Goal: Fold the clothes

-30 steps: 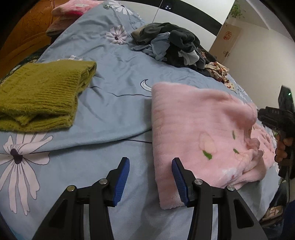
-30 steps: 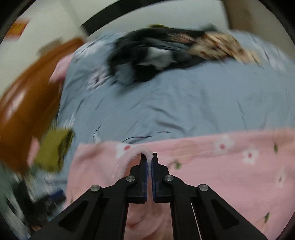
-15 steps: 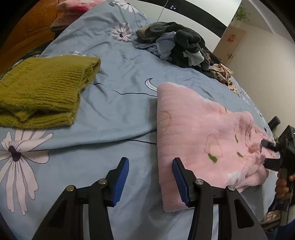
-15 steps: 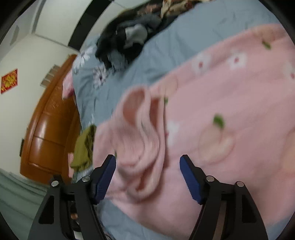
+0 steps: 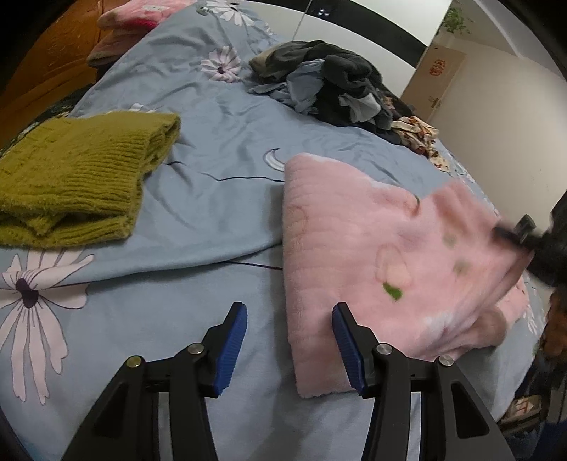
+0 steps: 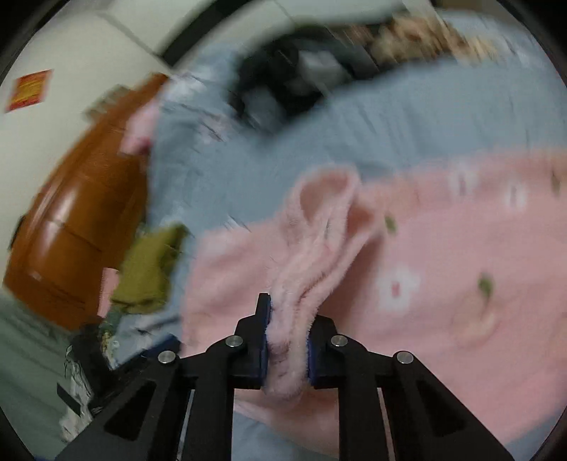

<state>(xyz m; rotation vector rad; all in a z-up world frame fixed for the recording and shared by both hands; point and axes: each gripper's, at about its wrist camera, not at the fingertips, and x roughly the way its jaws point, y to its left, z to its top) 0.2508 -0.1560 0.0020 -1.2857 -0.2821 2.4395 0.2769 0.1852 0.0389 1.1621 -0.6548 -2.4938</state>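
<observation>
A pink fleece garment [image 5: 372,244] with small flowers lies partly folded on the blue floral bedspread [image 5: 212,198]. My left gripper [image 5: 288,340] is open and empty, low over the bed at the garment's near left corner. My right gripper [image 6: 287,329] is shut on a bunched fold of the pink garment [image 6: 425,269] and also shows at the right edge of the left wrist view [image 5: 531,241], blurred and lifting the cloth.
A folded olive knit sweater [image 5: 78,177] lies to the left. A pile of dark and blue unfolded clothes [image 5: 326,85] sits at the far side of the bed. A pink item [image 5: 134,17] lies by the wooden headboard [image 6: 71,212].
My right gripper opened over the garment's bunched edge, then shut on a thick fold and is lifting it. My left gripper stayed open at the near corner.
</observation>
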